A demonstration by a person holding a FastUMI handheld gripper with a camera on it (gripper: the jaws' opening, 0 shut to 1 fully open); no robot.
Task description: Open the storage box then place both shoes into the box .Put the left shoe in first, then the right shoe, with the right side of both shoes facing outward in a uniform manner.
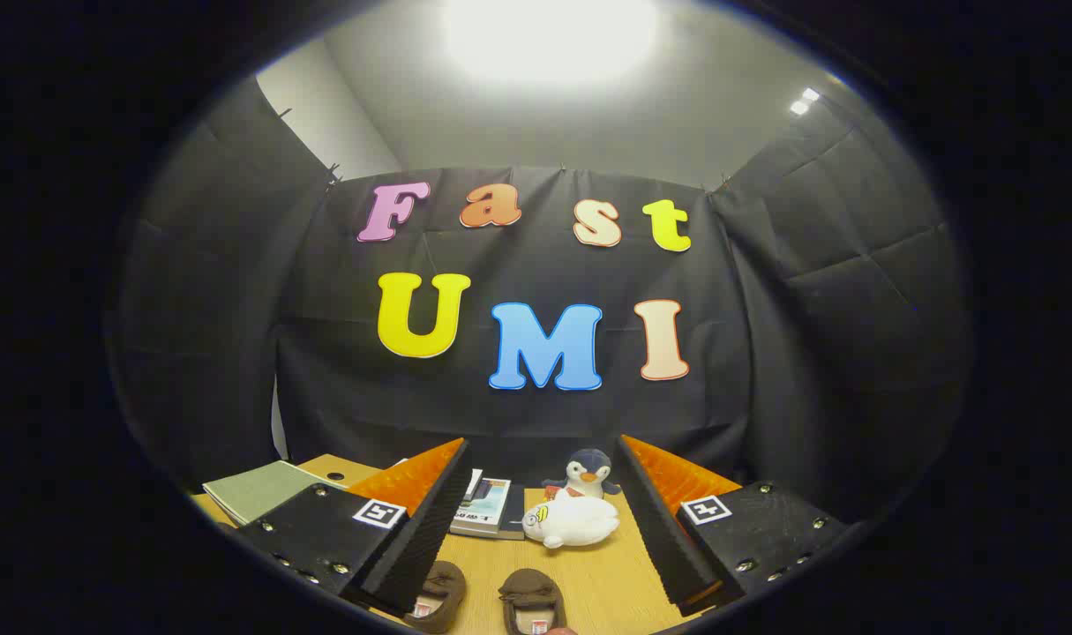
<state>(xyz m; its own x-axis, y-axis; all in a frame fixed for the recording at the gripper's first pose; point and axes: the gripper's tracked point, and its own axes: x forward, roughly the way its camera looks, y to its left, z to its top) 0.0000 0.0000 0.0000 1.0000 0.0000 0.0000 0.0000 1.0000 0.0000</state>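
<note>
- Over the table hangs the gripper, its fingers spread wide and nothing between them but air.
- Neither finger touches a thing; the left finger and the right finger stand well apart, tips pointing off toward the booth wall.
- Down on the table, nearest the camera, sits the pair of shoes: brown slippers, side by side, openings up.
- Left shoe lies just beside the left finger's base, partly tucked under it.
- Right shoe sits between the two fingers, close to the left shoe but not touching it as far as I can tell.
- Beyond the shoes, farther along the table, a white plush lies on its side, between the fingers.
- Right behind the white plush a penguin stands upright, against the wall, touching or nearly touching the plush.
- Beside the plush, toward the left finger, a book lies flat on the table, partly hidden by that finger.
- Past the left finger, at the table's far corner, a green notebook lies flat.
- Storage box: I cannot pick it out from here.
- Overhead, a bright ceiling light washes out the top of the booth.
</note>
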